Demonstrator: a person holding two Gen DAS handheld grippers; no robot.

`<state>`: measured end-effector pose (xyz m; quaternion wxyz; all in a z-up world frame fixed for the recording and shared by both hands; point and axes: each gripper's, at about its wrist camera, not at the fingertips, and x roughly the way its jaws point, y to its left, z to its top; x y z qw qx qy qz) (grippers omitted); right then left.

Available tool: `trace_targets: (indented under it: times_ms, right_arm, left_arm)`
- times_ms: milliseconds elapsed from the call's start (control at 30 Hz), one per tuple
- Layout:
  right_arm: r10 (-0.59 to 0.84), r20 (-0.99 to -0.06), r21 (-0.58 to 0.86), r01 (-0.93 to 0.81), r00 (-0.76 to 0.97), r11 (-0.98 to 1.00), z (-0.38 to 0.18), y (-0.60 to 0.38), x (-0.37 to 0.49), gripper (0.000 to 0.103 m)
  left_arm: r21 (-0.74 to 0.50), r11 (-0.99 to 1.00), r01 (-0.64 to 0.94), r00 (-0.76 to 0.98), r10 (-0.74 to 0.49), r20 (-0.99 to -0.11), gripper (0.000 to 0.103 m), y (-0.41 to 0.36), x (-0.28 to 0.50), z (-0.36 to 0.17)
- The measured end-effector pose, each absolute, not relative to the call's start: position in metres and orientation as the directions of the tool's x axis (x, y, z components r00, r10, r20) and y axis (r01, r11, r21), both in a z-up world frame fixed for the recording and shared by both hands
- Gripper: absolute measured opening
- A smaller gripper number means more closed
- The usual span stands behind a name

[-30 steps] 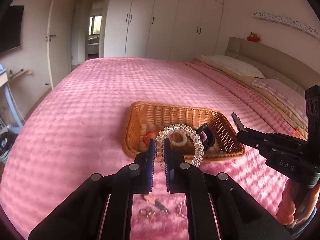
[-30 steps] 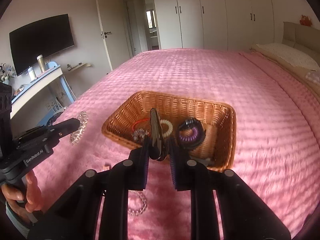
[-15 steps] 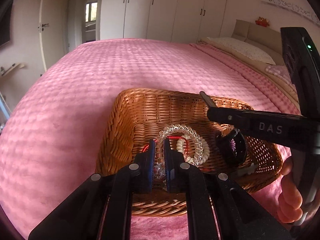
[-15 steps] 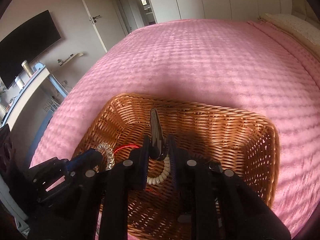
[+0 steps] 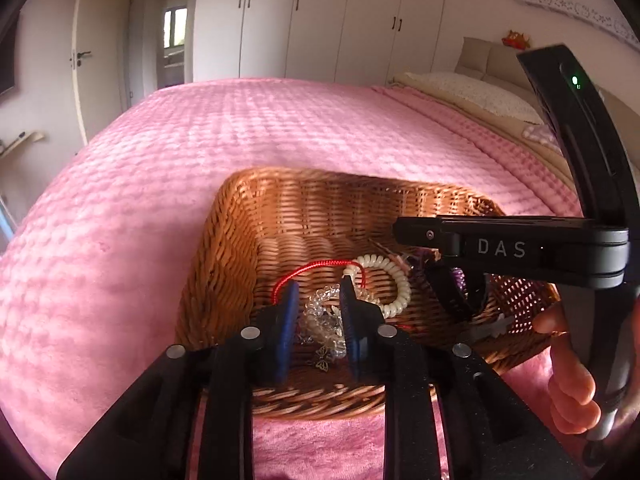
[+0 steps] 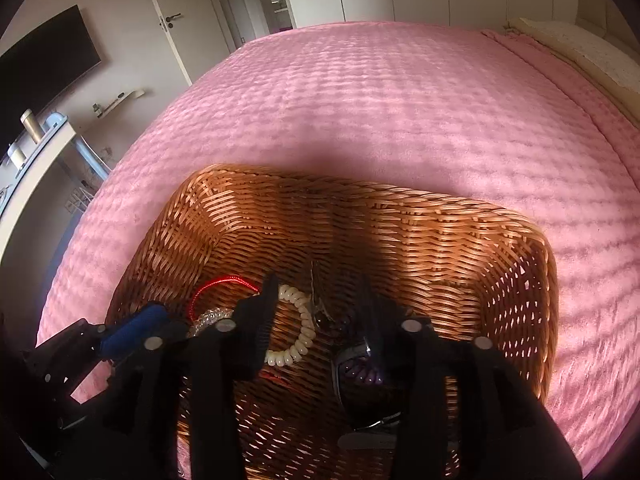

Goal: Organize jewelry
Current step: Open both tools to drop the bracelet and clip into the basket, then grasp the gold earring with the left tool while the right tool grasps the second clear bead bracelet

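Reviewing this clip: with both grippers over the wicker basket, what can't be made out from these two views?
- Left wrist: the purple spiral tie is mostly hidden behind the right gripper.
- Left wrist: whether the clear beaded bracelet touches the open left gripper's pads is blurred.
- Right wrist: the wicker basket's near floor is covered by the right gripper's body.
- Right wrist: the dark clip is shadowed, its shape unclear.

Left gripper point(image 5: 318, 294) jaws parted, pointing down; right gripper point(image 6: 318, 294) jaws spread wide, alongside.
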<state>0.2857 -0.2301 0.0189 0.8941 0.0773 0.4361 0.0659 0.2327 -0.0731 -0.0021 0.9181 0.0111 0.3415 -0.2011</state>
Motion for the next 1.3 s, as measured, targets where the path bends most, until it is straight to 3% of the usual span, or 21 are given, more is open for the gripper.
trace_targets:
  times_ms: [100, 300, 533, 833, 1033, 1300]
  right_arm:
    - [0.207, -0.753, 0.214, -0.065, 0.625, 0.975, 0.028, -0.231, 0.269, 0.045]
    - [0.227, -0.697, 0.198, -0.122, 0.68, 0.973, 0.053, -0.22, 0.206, 0.045]
    - [0.247, -0.658, 0.165, -0.184, 0.712, 0.969, 0.058, -0.2, 0.133, 0.045]
    - [0.233, -0.693, 0.149, -0.182, 0.682, 0.972, 0.011, -0.182, 0.093, 0.045]
    - [0.247, -0.72, 0.166, -0.185, 0.648, 0.969, -0.02, -0.181, 0.091, 0.029]
    - [0.245, -0.738, 0.171, -0.177, 0.628, 0.969, -0.036, -0.179, 0.097, 0.029]
  left_arm:
    - [-0.159, 0.911, 0.38, 0.701, -0.396, -0.593, 0.034, -0.062, 0.22, 0.01]
    - [-0.21, 0.898, 0.388, 0.736, -0.438, -0.515, 0.035, -0.034, 0.181, 0.038]
    - [-0.253, 0.898, 0.361, 0.75, -0.441, -0.494, 0.035, 0.001, 0.125, 0.038]
    - [-0.234, 0.912, 0.336, 0.698, -0.408, -0.588, 0.035, 0.023, 0.09, 0.001]
    - [-0.221, 0.912, 0.346, 0.629, -0.4, -0.667, 0.035, 0.02, 0.09, -0.029]
    - [-0.122, 0.922, 0.368, 0.587, -0.332, -0.738, 0.035, -0.011, 0.103, -0.043]
